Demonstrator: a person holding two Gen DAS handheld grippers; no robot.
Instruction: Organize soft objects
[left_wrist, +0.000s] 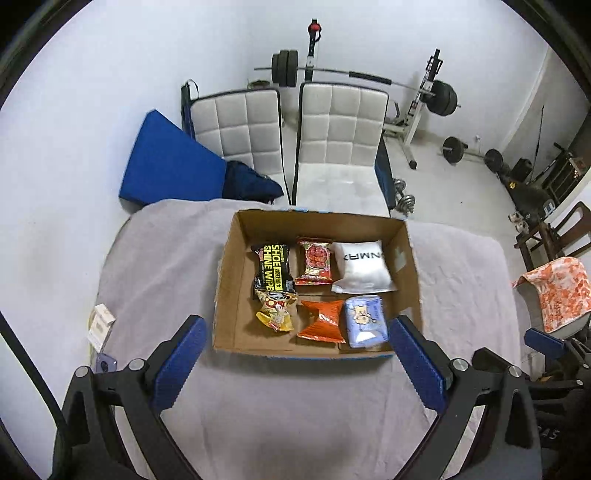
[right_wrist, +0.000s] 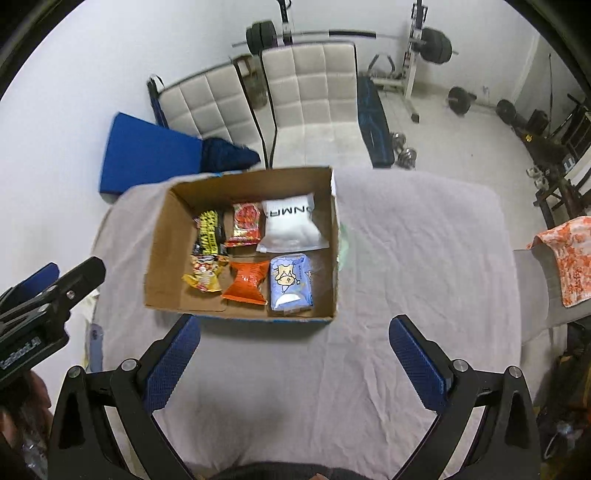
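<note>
Packets beyond spread fingers

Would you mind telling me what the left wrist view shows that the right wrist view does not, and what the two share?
Only the left wrist view shows the small white box lying on the cloth to the left of the cardboard box, and the readable "SHOE SHINE WIPE" print on the black pack.

Only the right wrist view shows a pale green item against the cardboard box's outer right wall, and the left gripper seen from the side.

Both show six soft packs in the box in two rows, among them the orange pack and the blue tissue pack, and both grippers empty.
</note>
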